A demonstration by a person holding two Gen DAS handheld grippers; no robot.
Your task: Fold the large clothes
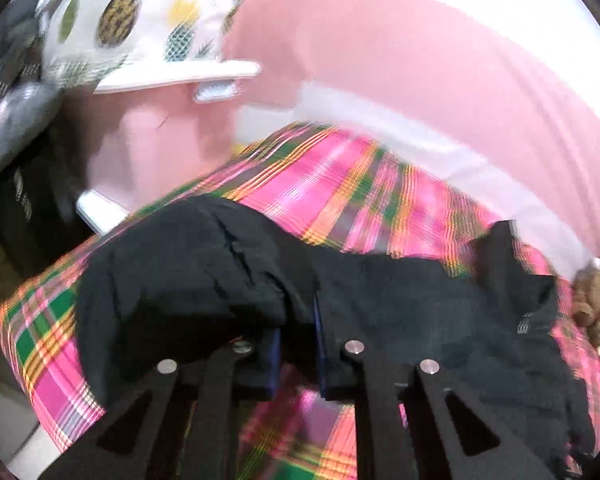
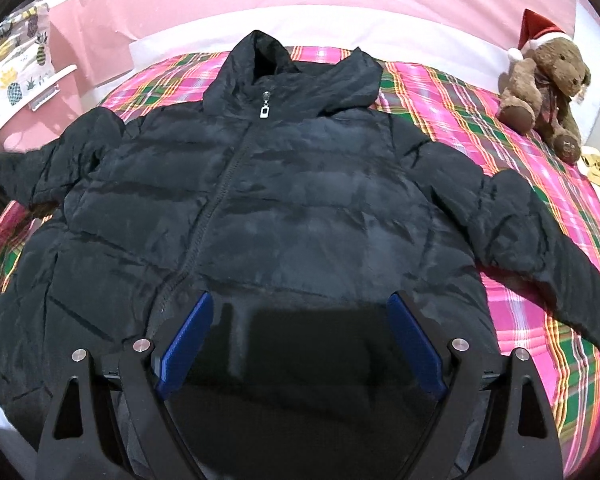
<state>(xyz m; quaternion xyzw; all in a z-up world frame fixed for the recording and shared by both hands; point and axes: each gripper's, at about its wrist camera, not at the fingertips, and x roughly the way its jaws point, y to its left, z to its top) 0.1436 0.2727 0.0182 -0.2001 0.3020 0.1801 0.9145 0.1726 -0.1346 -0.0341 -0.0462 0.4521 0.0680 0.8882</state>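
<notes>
Lying front-up on the bed, the black puffer jacket is zipped closed, with its hood toward the pink headboard and its hem toward the person. Its long axis runs from hem to hood, straight away from the right claw, and both sleeves spread out to the sides. The left sleeve ends near the left edge of the bed; the right sleeve slopes down toward the near right side.

The left claw is clenched on black jacket fabric: its blue pads stand close together with a fold of cloth pinched between them, and this view is blurred. I judge it holds the left sleeve or the left side of the jacket, so the coming move is probably to carry this part across the zipper toward the middle. The left hand is clearly the nearer one for that side.

The right claw is released, its jaws wide apart, hovering above the hem area without gripping. The right sleeve lies to its right, not far away.

A plaid pink and green blanket covers the bed under the jacket. A teddy bear with a red Santa hat sits at the far right corner, well apart from the jacket.
</notes>
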